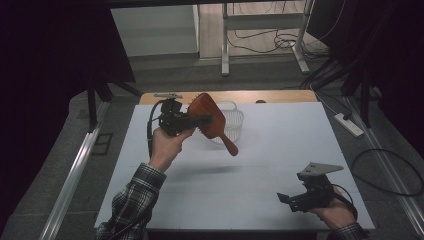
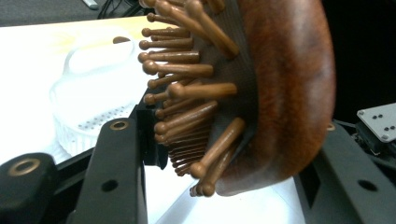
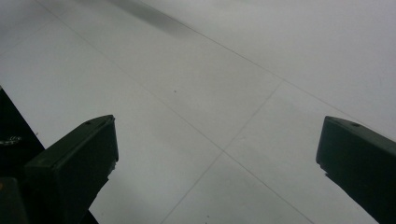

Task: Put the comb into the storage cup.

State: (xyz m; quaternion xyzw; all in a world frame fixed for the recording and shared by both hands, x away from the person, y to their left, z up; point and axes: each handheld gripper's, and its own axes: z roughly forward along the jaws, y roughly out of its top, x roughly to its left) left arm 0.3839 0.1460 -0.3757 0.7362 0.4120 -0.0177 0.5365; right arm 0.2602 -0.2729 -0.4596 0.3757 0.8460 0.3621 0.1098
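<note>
The left gripper [image 1: 197,120] clamps the brush [image 1: 209,116] by its head, held aloft at the basket's [image 1: 235,125] nine o'clock, probably for dropping in. The right gripper [image 1: 287,200] idles at five o'clock, jaws wide.

No readable text, labels, brands, numbers or signs anywhere: none on the wooden hairbrush [image 1: 212,120], none on the white basket [image 1: 234,122], none on the white desk [image 1: 260,175].
</note>
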